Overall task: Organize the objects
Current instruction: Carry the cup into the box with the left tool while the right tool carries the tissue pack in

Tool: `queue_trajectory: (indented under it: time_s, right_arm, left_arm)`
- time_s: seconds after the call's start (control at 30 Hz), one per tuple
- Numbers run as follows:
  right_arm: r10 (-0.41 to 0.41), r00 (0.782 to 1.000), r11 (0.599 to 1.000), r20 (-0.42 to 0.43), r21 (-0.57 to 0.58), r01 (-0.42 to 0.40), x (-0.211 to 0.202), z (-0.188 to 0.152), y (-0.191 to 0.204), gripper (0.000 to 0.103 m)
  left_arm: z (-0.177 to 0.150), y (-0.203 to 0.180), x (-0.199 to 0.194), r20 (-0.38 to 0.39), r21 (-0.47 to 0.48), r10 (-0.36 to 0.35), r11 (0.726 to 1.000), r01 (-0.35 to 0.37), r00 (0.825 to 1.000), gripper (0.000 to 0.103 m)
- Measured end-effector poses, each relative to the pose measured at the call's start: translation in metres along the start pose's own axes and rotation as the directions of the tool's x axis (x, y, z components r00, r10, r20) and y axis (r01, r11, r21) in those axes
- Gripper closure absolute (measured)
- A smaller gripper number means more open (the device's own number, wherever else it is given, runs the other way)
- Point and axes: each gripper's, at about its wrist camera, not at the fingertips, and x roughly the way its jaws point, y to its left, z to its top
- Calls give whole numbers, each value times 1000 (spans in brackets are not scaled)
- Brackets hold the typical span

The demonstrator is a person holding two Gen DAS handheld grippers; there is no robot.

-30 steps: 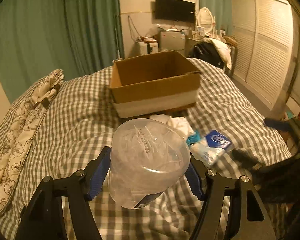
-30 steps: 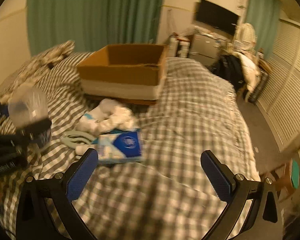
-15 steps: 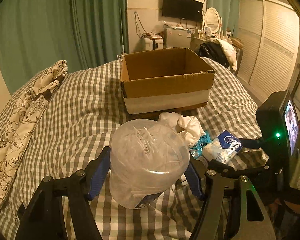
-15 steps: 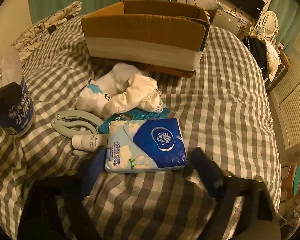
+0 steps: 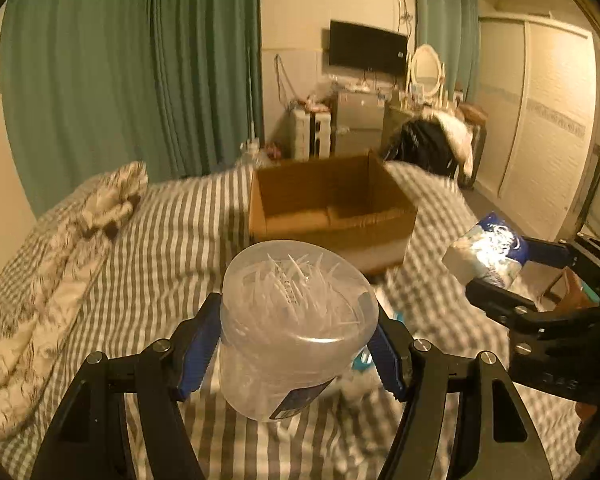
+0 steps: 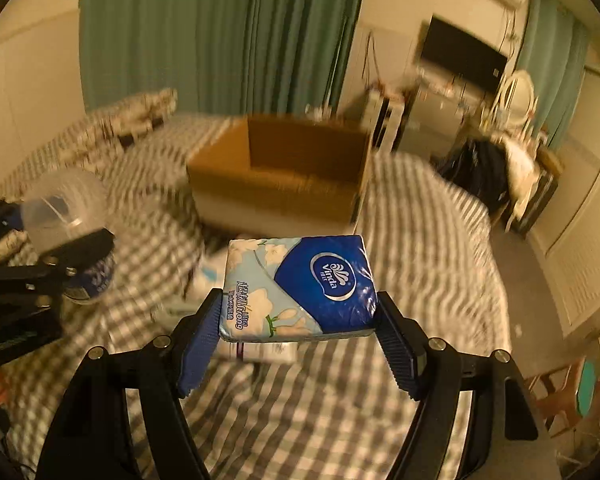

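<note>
My left gripper (image 5: 298,346) is shut on a clear plastic jar of toothpicks (image 5: 296,320) and holds it above the checked bed. My right gripper (image 6: 298,332) is shut on a blue and white tissue pack (image 6: 300,288), lifted off the bed. An open, empty-looking cardboard box (image 5: 328,208) stands on the bed ahead of both grippers; it also shows in the right wrist view (image 6: 284,172). The right gripper with the tissue pack (image 5: 486,250) appears at the right of the left wrist view. The jar (image 6: 66,232) shows at the left of the right wrist view.
A floral pillow (image 5: 60,264) lies along the bed's left side. Small white and teal items (image 6: 204,276) remain on the bed below the tissue pack. Green curtains (image 5: 132,76), a TV, a cabinet and a wardrobe stand beyond the bed. The floor (image 6: 540,280) drops off to the right.
My right gripper closed on the tissue pack and lifted it off the bed. My left gripper rose and moved toward the box with the jar still held.
</note>
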Motion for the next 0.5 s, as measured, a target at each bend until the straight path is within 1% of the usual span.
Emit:
queue_trajectory:
  time_s: [0.13,0.23,0.37,0.5]
  right_arm:
    - [-20,996,1000,92,-10,21,-22,37,-10,30]
    - [-28,989,1000,148,-3,29,-27,67,-20,30]
    - [-22,982,1000,186,8,21,-13,106,-31,30]
    - [-3,983,999,182,36,-4,20,136,-44,30]
  left_arm:
    - [44,-2,2,66,11,-3,1000,3,998,33]
    - [72,-1,16,81,5,-16,1000,16,997,33]
    - [107,5,56,75,-19,-31,999,32,997,33]
    - [128,8,98,59,-18,-28,999,29,998,34]
